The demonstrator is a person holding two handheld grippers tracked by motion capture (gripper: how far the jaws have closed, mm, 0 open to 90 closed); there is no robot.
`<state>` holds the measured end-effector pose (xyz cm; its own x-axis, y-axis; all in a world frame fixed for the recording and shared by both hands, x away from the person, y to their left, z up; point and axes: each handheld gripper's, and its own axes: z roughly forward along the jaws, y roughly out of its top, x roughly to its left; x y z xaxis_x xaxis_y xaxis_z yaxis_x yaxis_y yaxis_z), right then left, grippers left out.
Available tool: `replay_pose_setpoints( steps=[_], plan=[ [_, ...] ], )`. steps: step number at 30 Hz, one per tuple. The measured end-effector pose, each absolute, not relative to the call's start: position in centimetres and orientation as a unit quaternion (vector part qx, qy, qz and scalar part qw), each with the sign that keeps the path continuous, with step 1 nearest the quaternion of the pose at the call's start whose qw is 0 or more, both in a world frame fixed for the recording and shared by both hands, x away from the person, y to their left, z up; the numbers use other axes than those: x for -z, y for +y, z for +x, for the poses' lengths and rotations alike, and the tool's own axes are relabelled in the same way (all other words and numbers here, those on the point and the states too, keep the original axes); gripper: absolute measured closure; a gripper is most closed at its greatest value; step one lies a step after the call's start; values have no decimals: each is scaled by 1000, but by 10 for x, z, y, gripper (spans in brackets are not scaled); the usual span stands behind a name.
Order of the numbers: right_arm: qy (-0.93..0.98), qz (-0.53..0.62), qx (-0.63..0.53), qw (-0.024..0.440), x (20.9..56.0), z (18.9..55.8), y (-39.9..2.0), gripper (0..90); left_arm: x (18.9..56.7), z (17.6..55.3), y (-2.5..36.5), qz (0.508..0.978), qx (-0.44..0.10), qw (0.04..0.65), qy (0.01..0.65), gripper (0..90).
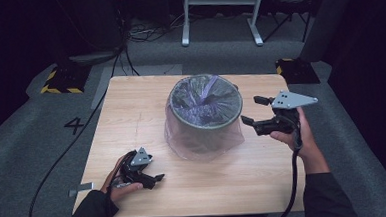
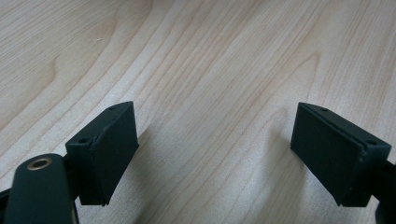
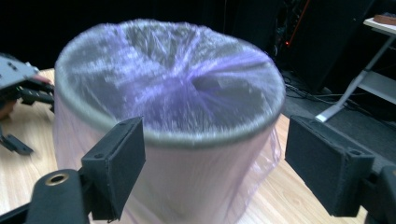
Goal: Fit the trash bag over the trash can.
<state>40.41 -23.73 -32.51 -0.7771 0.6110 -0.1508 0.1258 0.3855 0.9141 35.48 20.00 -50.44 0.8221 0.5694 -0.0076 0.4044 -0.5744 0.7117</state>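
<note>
A round bin (image 1: 206, 113) lined with a thin purple-tinted plastic bag stands in the middle of the wooden table (image 1: 131, 106); the bag is folded over the rim and hangs down the outside. My right gripper (image 1: 251, 110) is held above the table just right of the bin's rim, its jaws open and pointing at it. In the right gripper view the bin (image 3: 173, 93) stands close ahead of the right gripper (image 3: 215, 163), whose pads are apart from it. My left gripper (image 1: 154, 173) rests low near the table's front left, open over bare wood (image 2: 210, 56), nothing between the left gripper's (image 2: 215, 144) pads.
Grey floor surrounds the table, with black cables running along its left side. Yellow-and-black striped bases (image 1: 59, 80) (image 1: 294, 68) sit beyond the far corners. White frame legs (image 1: 221, 12) stand farther back. A "4" (image 1: 74, 125) is marked on the floor at left.
</note>
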Motion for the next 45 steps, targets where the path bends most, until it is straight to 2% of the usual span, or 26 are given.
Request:
replay_pose_setpoints(
  steps=[20,32,45],
  plan=[
    [807,242,-492,222,301,442,-182,184,504,355,200,880,-111,370,275,143],
    [826,249,-465,199,312,468,-148,185,504,355,200,880,-110,370,275,144],
    [859,222,-424,181,324,474,-133,216,504,355,200,881,-110,370,275,143]
  ],
)
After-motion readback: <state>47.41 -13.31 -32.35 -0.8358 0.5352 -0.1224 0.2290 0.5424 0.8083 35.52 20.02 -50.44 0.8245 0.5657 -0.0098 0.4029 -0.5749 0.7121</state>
